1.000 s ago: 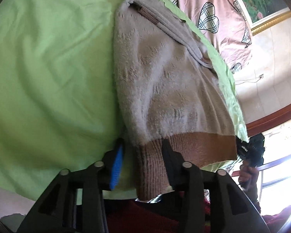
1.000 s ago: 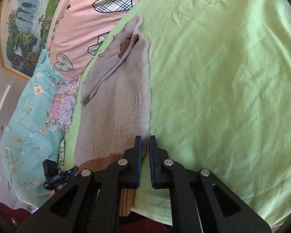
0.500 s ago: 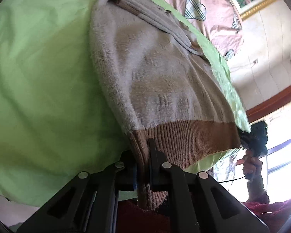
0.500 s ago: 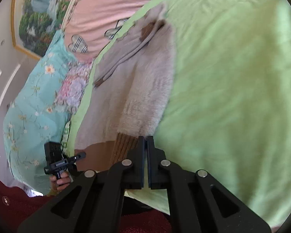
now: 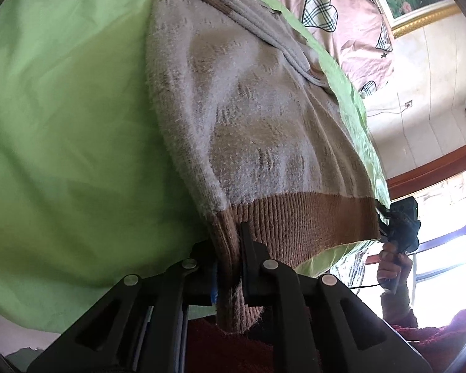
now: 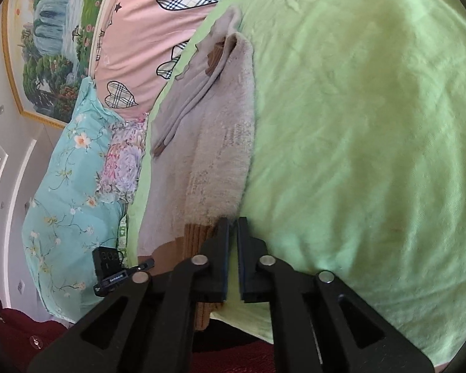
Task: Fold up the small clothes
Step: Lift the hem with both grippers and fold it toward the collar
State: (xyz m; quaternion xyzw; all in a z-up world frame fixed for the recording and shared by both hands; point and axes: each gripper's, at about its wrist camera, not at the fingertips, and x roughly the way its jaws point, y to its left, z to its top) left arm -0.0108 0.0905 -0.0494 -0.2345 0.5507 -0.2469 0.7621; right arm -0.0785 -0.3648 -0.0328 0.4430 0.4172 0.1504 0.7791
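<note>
a green sheet covers the bed; on it lies a fuzzy grey sweater, soft, light and floppy, best taken by its ribbed brown hem. the left gripper, angled down, clamps that hem. the right gripper has just been opening, slightly apart, nothing between.

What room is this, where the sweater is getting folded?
Most likely a bedroom. The sweater lies on a bed under a green sheet, with a flowery pillow and a pink heart quilt beside it.
</note>
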